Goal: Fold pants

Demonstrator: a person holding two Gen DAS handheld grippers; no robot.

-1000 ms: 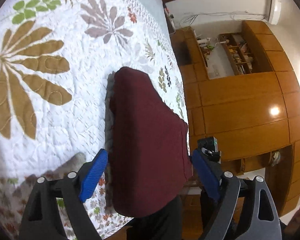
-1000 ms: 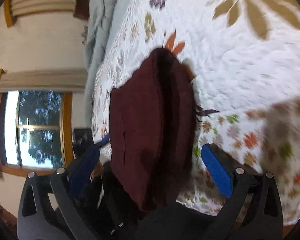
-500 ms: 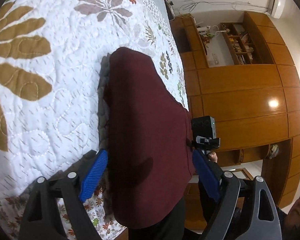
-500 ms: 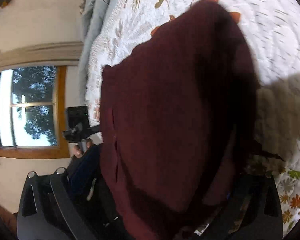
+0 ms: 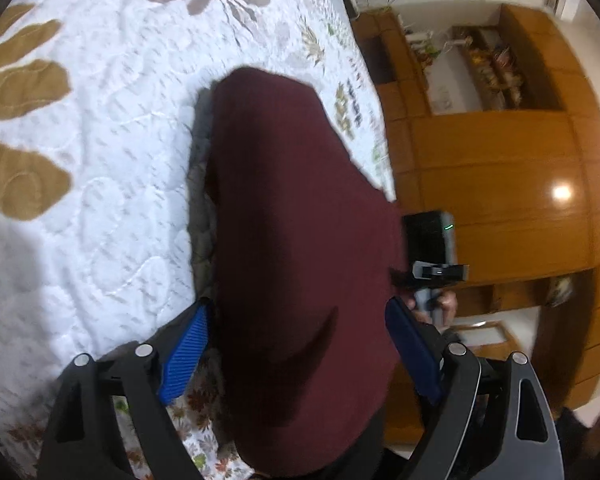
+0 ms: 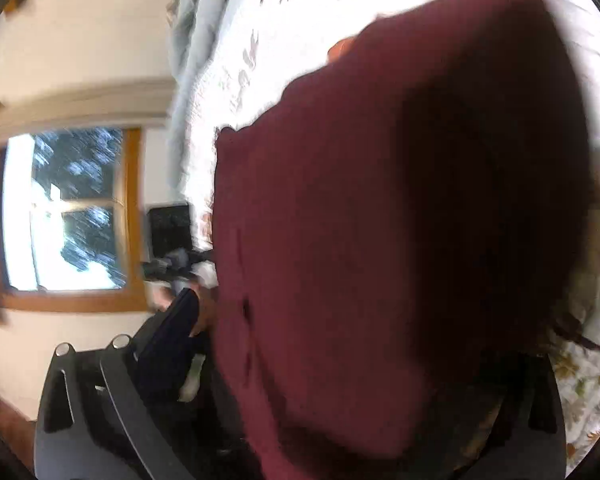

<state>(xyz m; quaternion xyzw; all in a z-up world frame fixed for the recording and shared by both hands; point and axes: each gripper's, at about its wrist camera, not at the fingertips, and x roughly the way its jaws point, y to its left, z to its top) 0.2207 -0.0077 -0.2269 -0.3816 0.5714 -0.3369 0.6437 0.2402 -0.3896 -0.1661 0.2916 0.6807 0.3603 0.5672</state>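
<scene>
The maroon pants (image 5: pixel 296 240) lie folded in a thick stack at the edge of the quilted bed (image 5: pixel 100 160). My left gripper (image 5: pixel 296 352) is open, its blue pads (image 5: pixel 184 356) standing wide on either side of the stack's near end, not pressing it. In the right wrist view the pants (image 6: pixel 400 240) fill most of the frame. My right gripper (image 6: pixel 352 364) is open around the stack; its left finger (image 6: pixel 168 344) shows, the right finger is hidden behind cloth. Each gripper shows in the other's view, beyond the stack.
The white quilt with leaf patterns spreads to the left in the left wrist view. Wooden wardrobes and shelves (image 5: pixel 500 160) stand beyond the bed edge. A window (image 6: pixel 68 208) and a grey blanket (image 6: pixel 196 40) show in the right wrist view.
Both grippers have moved in closer along the folded pants, so the stack fills more of each view, most in the right wrist view. The jaws stayed open.
</scene>
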